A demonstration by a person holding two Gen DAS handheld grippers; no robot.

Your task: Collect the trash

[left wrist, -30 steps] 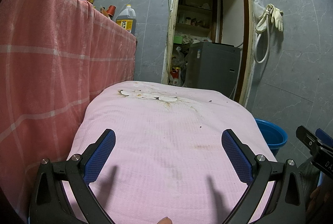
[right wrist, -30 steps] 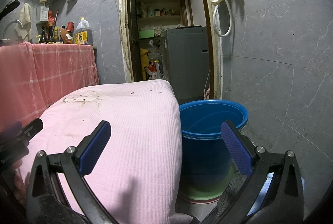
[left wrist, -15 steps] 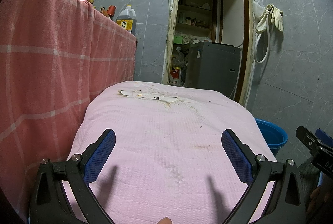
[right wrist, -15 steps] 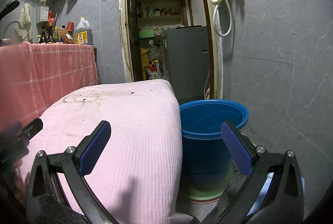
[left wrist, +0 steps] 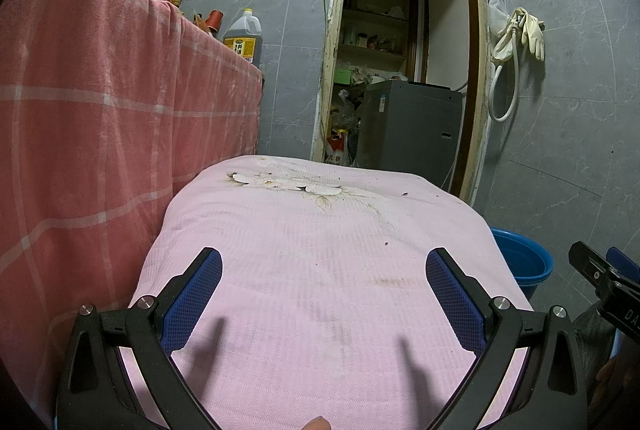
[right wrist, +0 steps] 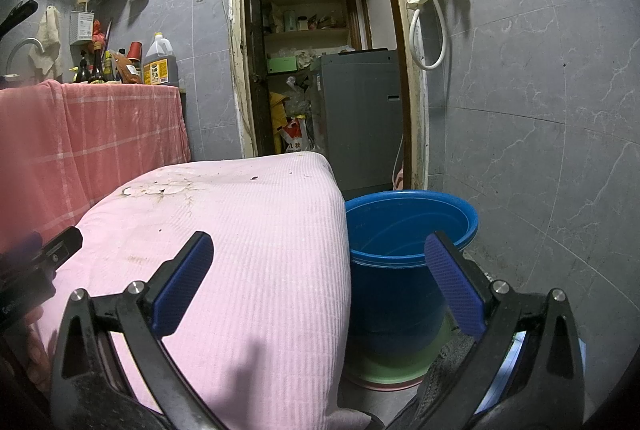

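- Left gripper point(left wrist: 323, 272) gapes wide and empty over the pink cloth point(left wrist: 320, 270).
- Right gripper point(right wrist: 320, 258) gapes wide, straddling the cloth's right edge and blue bucket point(right wrist: 408, 250), which touch.
- Small dark crumbs point(right wrist: 253, 177) lie near the cloth's far edge.

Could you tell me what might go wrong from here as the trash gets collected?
Both the left gripper and right gripper are open and empty. The scraps lie flat at the far end of the pink cloth, so the jaws could pinch fabric instead. The blue bucket sits below the edge; dropped bits may miss it.
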